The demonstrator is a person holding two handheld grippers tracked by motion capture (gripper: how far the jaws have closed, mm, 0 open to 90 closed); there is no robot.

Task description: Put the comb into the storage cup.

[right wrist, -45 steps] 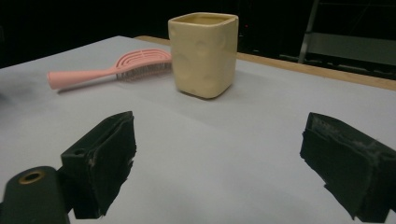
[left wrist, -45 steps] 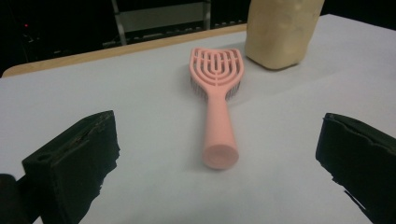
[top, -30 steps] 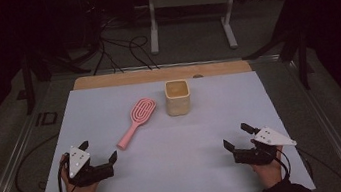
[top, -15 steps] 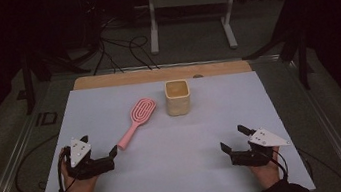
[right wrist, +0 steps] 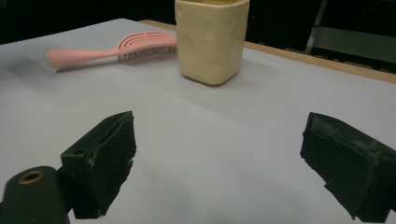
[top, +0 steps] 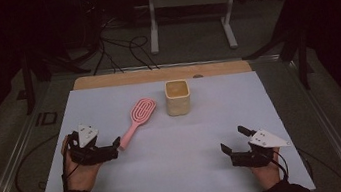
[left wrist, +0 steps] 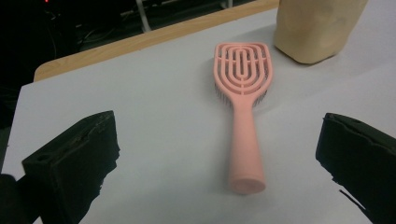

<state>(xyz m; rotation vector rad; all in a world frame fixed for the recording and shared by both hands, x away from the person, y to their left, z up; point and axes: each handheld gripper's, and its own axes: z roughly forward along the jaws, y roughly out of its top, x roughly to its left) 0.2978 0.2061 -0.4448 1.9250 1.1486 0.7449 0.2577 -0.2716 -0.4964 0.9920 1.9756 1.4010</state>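
Note:
A pink hairbrush lies flat on the pale table sheet, its handle pointing toward the near left. Just right of its head stands a cream cup, upright. My left gripper sits at the handle's end, open, jaws aimed along the brush. In the left gripper view the hairbrush lies between and ahead of the wide jaws of the left gripper, untouched. My right gripper rests open at the near right, holding nothing. The right gripper view shows the cup and hairbrush far ahead of the right gripper.
A wooden strip runs along the table's far edge. Behind it are floor cables and a metal stand. Bare sheet lies between the two grippers and to the right of the cup.
My left gripper has moved forward to the end of the brush handle. The right gripper has barely shifted. Brush and cup have not moved.

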